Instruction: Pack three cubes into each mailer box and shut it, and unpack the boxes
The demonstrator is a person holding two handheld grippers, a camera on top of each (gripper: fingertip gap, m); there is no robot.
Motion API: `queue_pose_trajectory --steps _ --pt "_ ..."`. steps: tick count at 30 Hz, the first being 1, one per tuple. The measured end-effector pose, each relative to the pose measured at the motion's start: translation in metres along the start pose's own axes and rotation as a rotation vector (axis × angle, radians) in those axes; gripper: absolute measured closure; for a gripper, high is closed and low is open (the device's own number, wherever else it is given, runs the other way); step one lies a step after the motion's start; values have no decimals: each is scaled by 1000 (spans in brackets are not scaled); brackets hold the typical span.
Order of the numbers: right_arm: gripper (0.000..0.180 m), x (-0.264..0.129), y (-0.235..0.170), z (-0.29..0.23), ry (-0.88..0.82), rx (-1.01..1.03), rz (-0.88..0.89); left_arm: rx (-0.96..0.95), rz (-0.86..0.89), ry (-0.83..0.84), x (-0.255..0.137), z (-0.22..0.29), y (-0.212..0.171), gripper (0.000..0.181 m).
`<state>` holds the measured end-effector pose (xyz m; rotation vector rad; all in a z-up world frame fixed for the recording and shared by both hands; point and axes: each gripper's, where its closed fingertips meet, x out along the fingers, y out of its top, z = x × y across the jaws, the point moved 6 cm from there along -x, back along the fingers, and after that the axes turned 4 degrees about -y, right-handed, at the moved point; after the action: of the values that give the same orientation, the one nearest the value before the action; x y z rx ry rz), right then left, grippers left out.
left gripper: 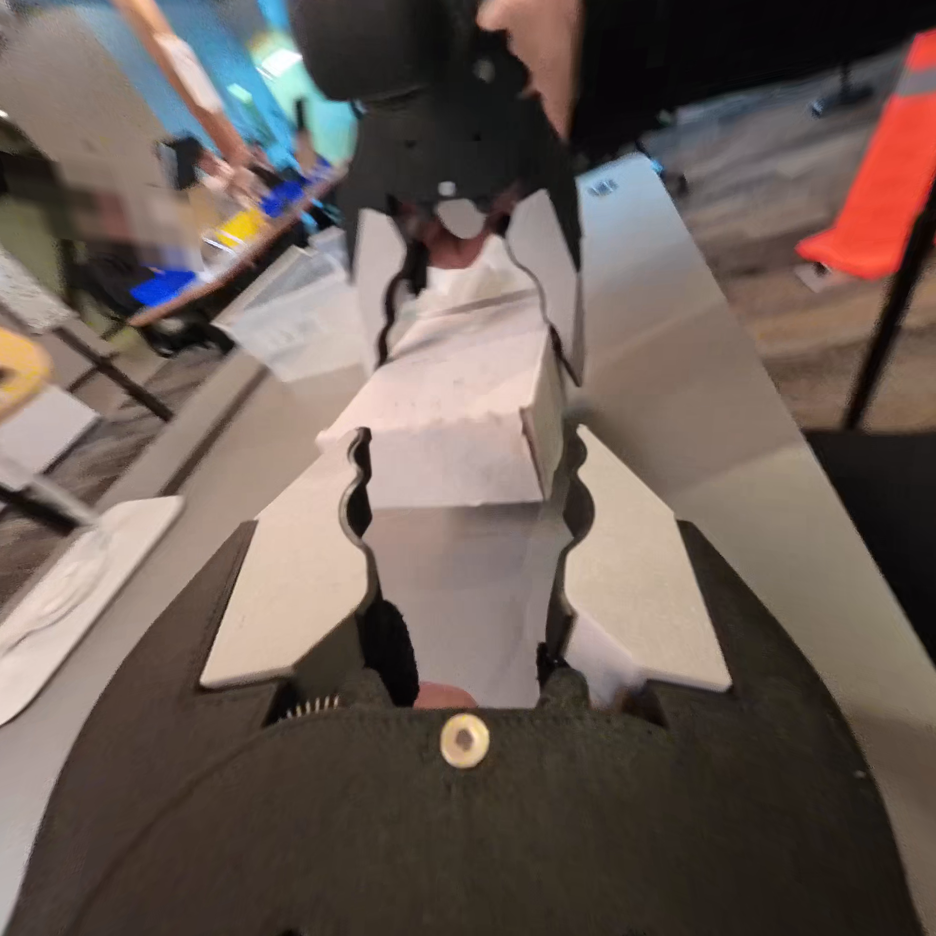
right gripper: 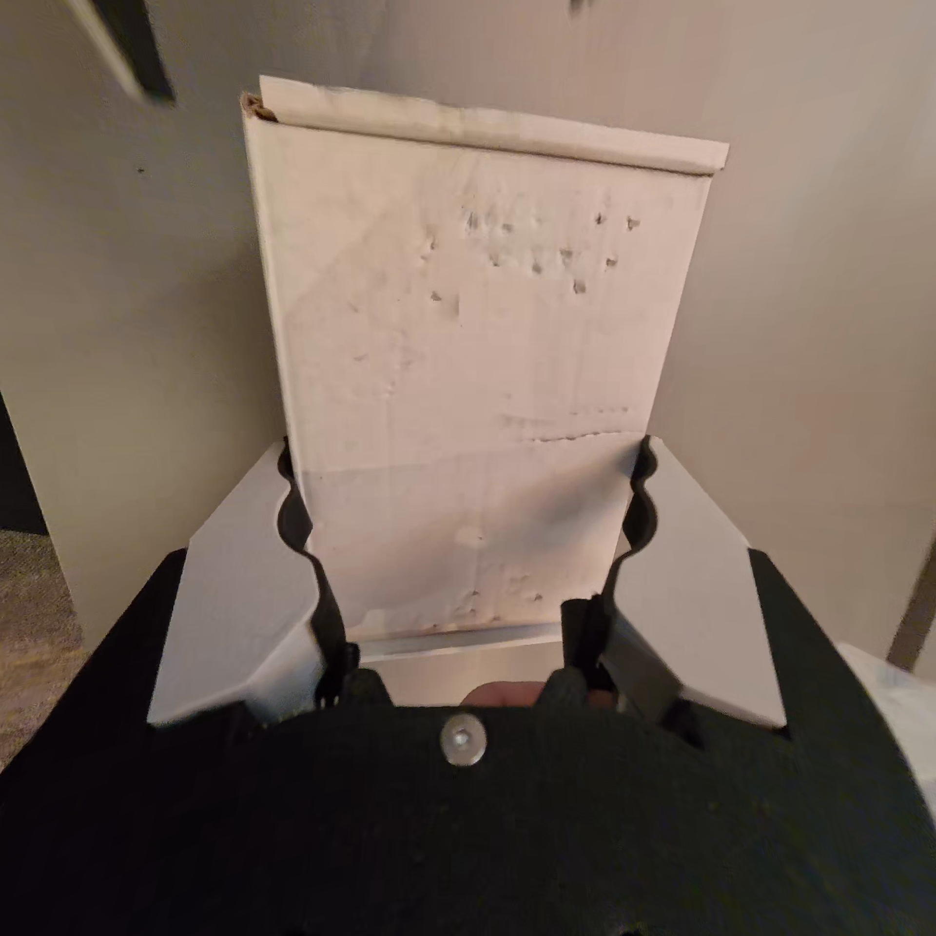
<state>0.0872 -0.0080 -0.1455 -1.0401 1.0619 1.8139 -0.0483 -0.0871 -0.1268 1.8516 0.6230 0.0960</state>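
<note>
A shut white mailer box [left gripper: 445, 430] with a dented lid lies on the grey table [left gripper: 658, 405]. My left gripper [left gripper: 468, 438] is open and empty at the box's near end, and its right fingertip [left gripper: 575, 456] is at the box's corner. My right gripper [left gripper: 476, 364] reaches in from the far side and straddles the box's far end. In the right wrist view the box [right gripper: 466, 354] fills the gap of my right gripper [right gripper: 463, 448], with both fingers set wide and pressed against its long sides. No cubes are in view.
A flat white sheet-like thing [left gripper: 76, 582] lies at the table's left edge. A clear plastic bin [left gripper: 283, 324] stands beyond the table, with people at a far table behind it. An orange cone [left gripper: 881, 167] and a black stand pole [left gripper: 891, 324] are at the right.
</note>
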Motion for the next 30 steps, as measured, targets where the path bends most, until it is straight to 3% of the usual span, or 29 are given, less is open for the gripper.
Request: queue_pose_trajectory --steps 2,6,9,12,19,30 --pt "53 -24 -8 18 -56 40 28 -34 72 94 -11 -18 1 121" --pt "52 -88 -31 71 -218 55 58 -56 93 198 -16 -34 -10 180" --pt "52 -137 -73 130 -372 95 -57 -82 87 207 -14 -37 -15 181" --pt "53 -153 -126 177 -405 105 -206 -96 62 168 -9 -37 -23 181" --pt "52 -118 -239 232 -275 188 -491 -158 70 91 0 -36 -26 181" --pt "52 -16 -270 257 -84 11 -643 -141 15 62 6 -34 -33 179"
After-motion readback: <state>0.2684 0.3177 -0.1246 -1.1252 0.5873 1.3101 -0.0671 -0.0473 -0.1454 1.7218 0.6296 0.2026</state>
